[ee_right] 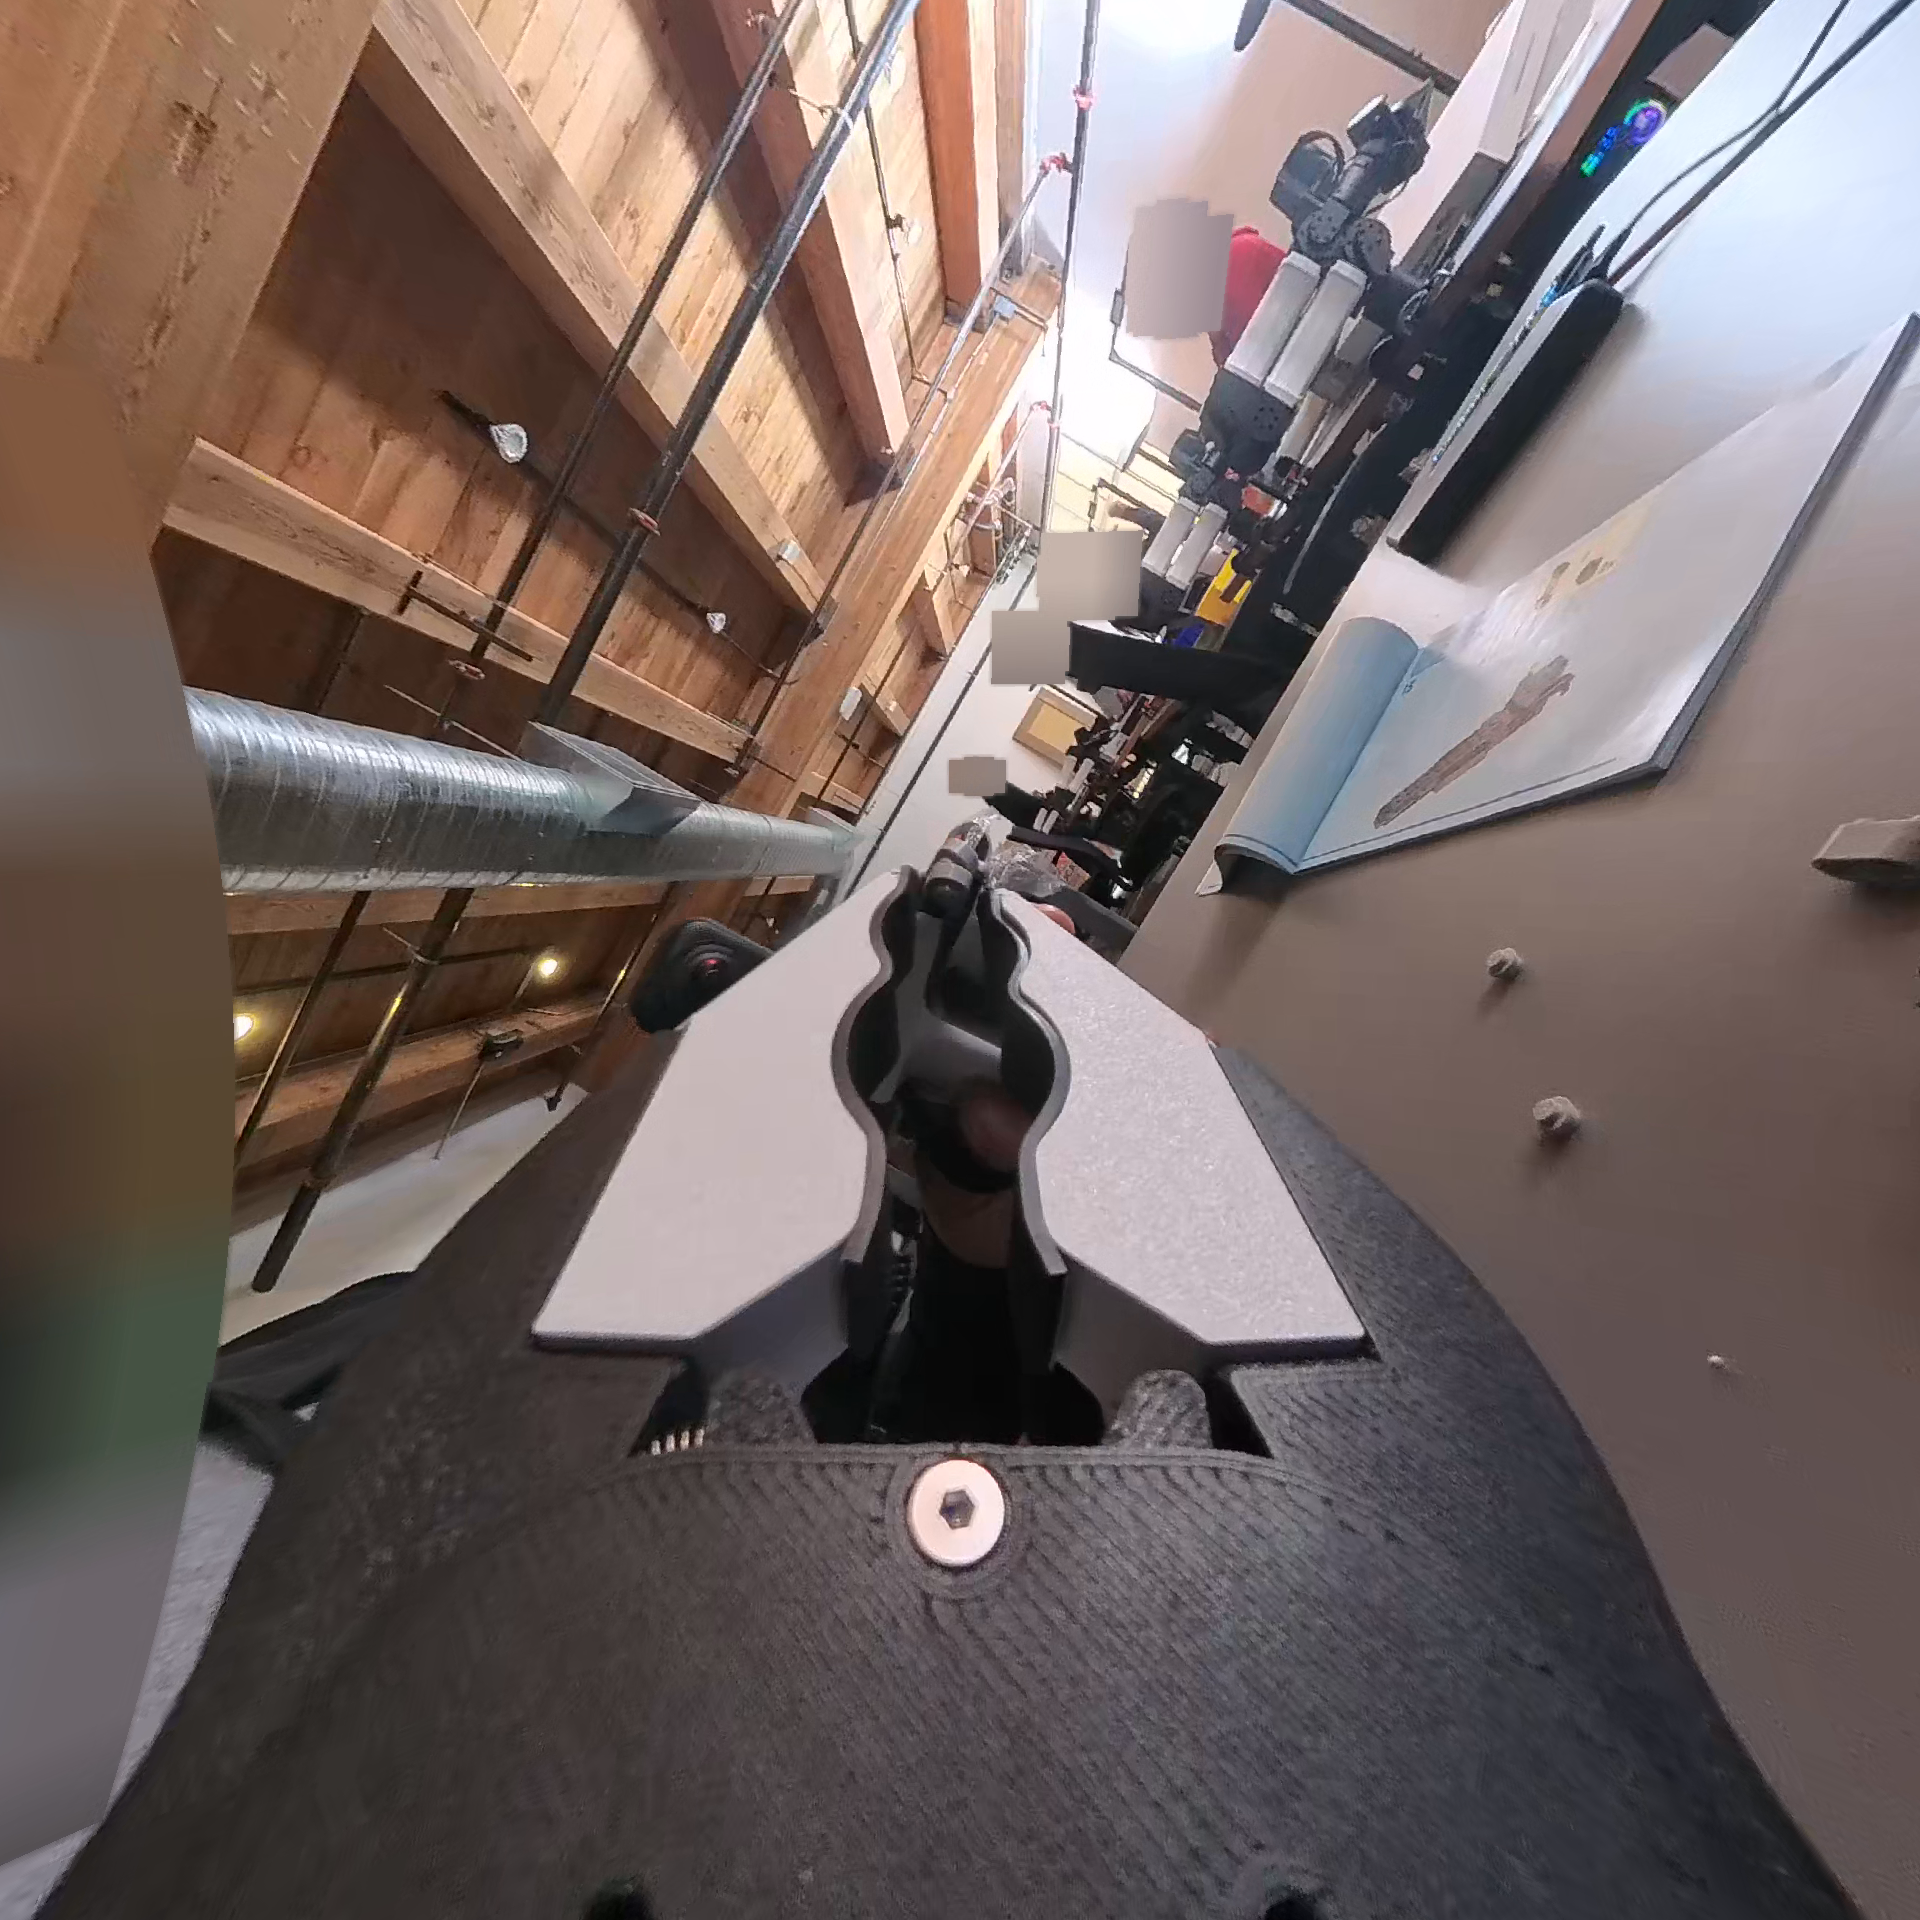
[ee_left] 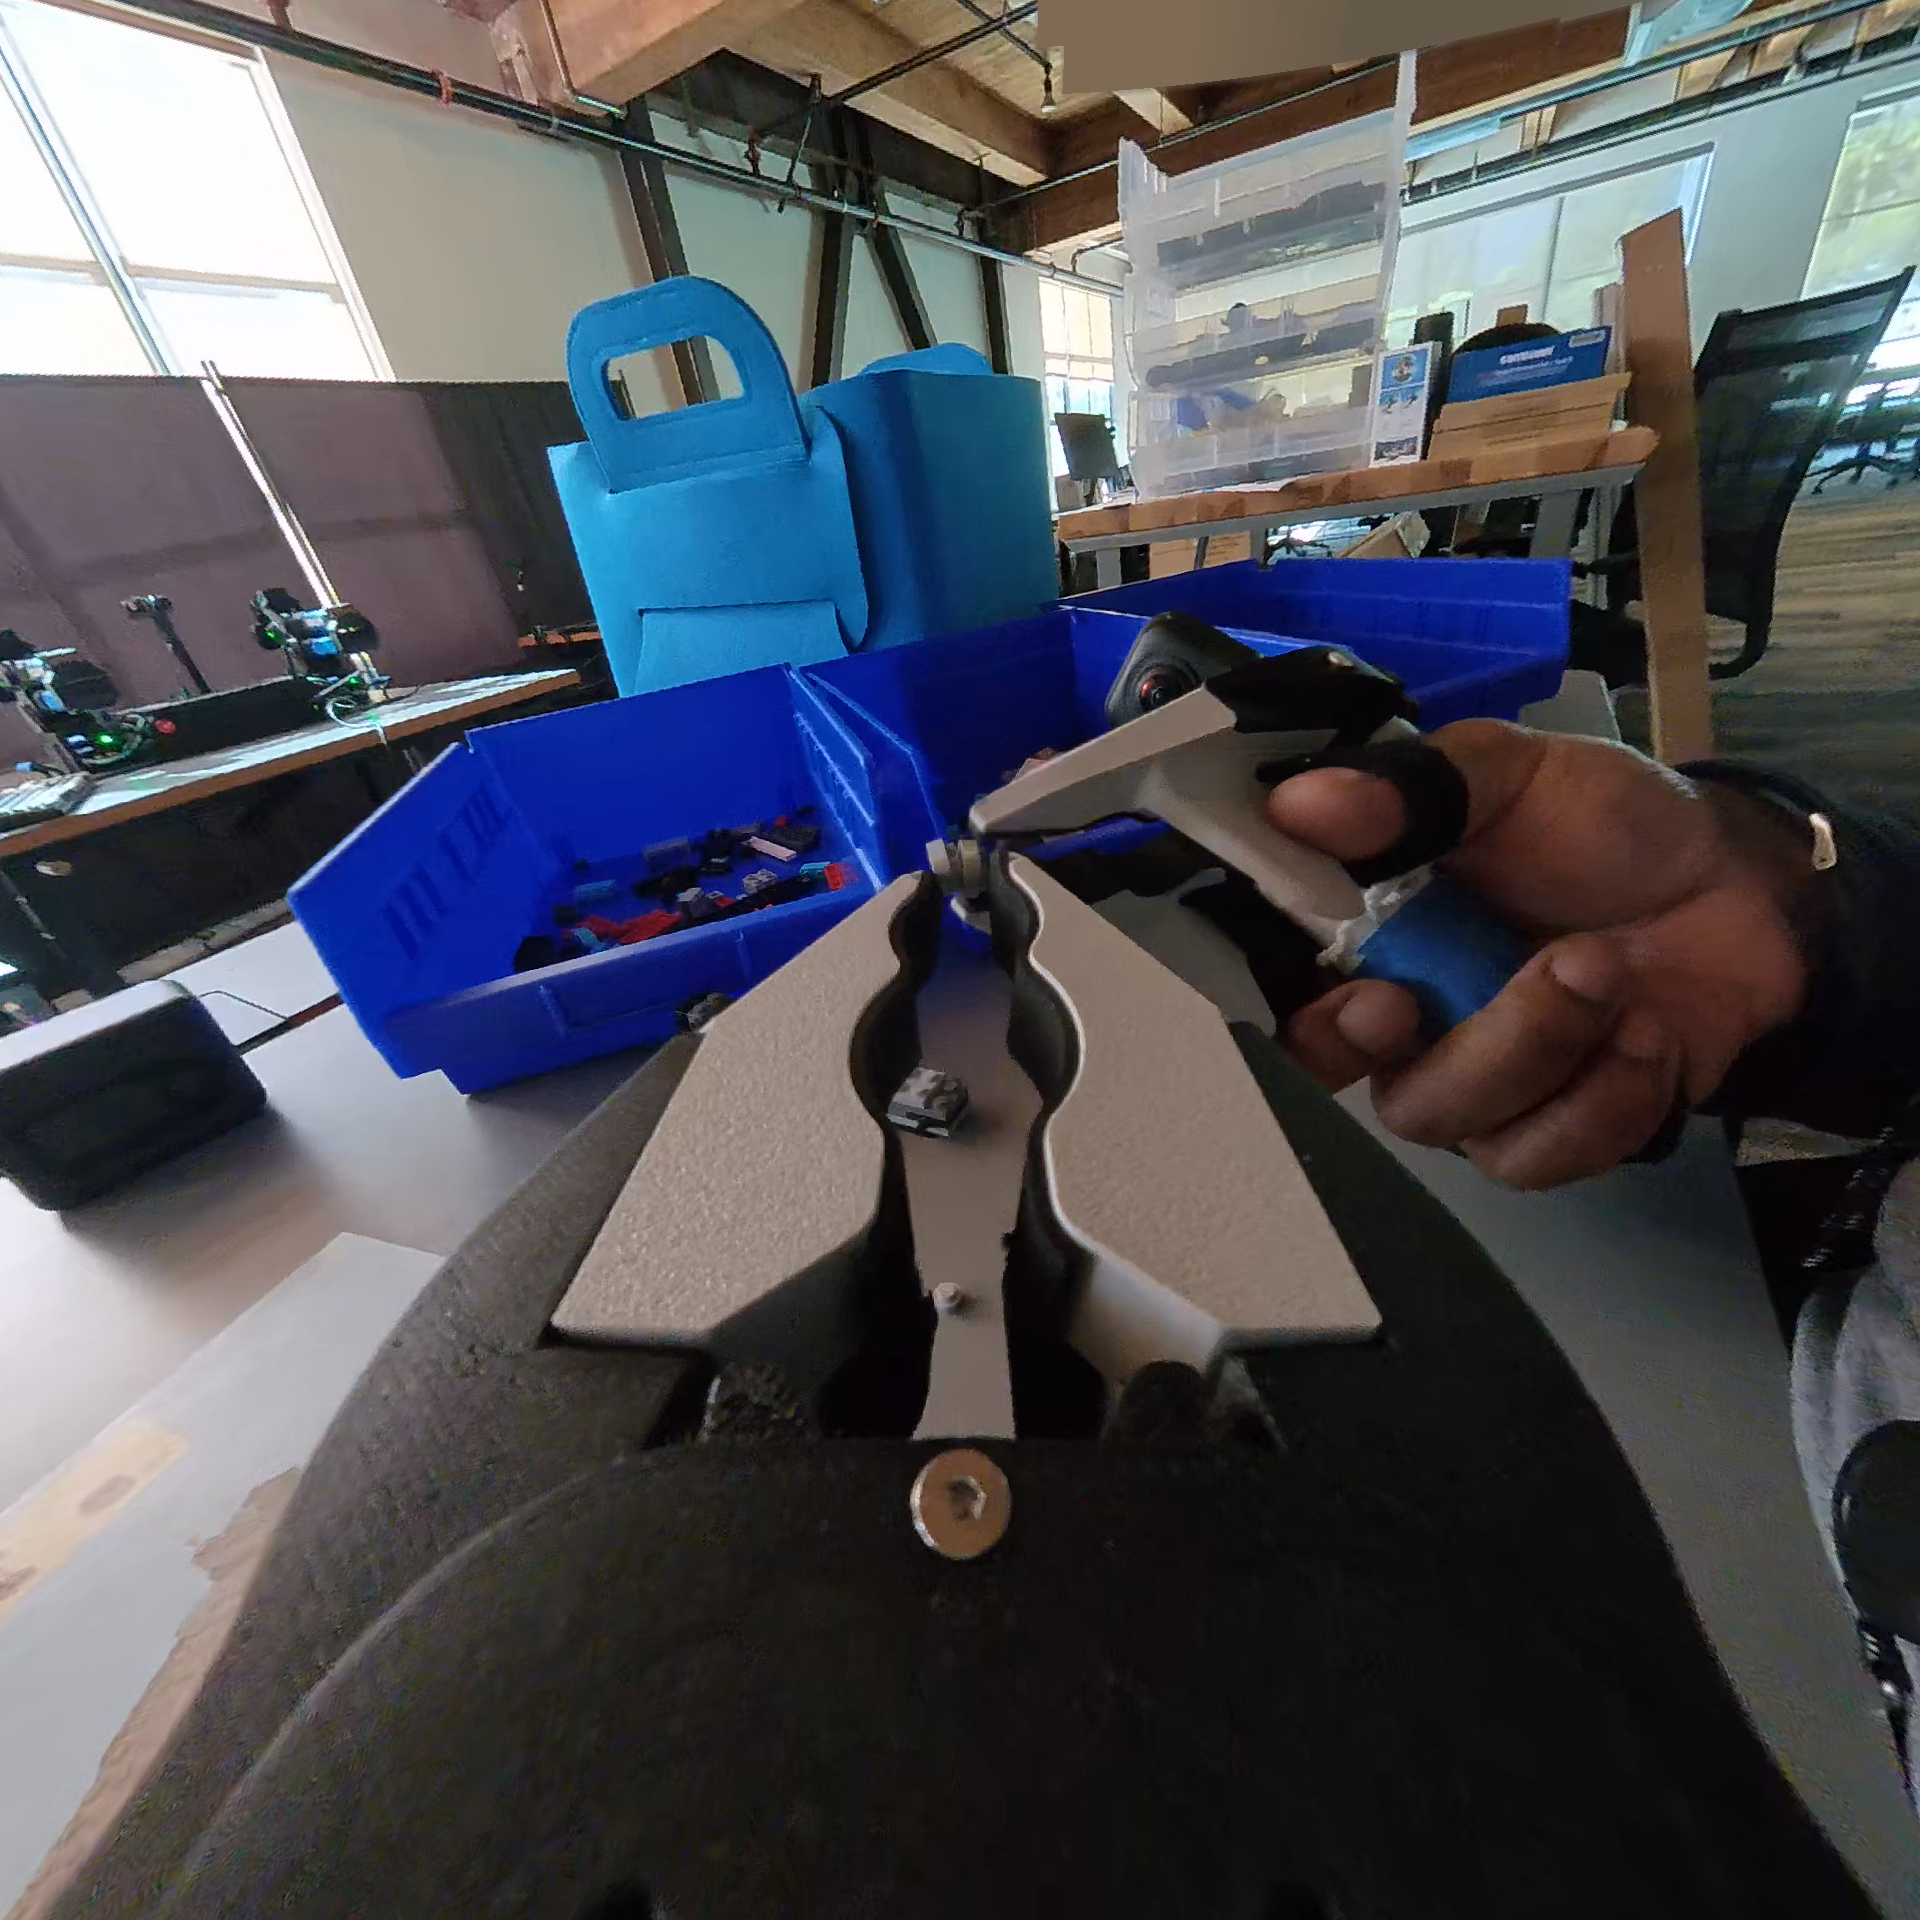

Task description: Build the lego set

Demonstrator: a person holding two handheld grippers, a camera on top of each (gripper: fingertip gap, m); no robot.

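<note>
My left gripper (ee_left: 964, 881) is nearly shut on a small round grey lego piece (ee_left: 954, 862), held above the grey table (ee_left: 416, 1164). My right gripper (ee_left: 982, 826) comes in from the right in a person's hand, and its shut tips meet that piece from above. In the right wrist view, which is turned sideways, my right gripper (ee_right: 951, 883) pinches a small dark grey piece (ee_right: 945, 876). I cannot tell where one piece ends and the other begins. A small grey brick assembly (ee_left: 930, 1103) and a tiny round stud (ee_left: 945, 1294) lie on the table below my left gripper.
A blue bin (ee_left: 436, 935) with several loose bricks (ee_left: 686, 894) stands just behind, with two more blue bins (ee_left: 1351, 592) to its right. A blue felt bag (ee_left: 707, 540) stands behind them. A black box (ee_left: 114, 1081) sits at the left. An open instruction booklet (ee_right: 1507, 707) and loose pieces (ee_right: 1555, 1117) lie on the table. Only a small space, under 4 cm, lies between the two pairs of fingers.
</note>
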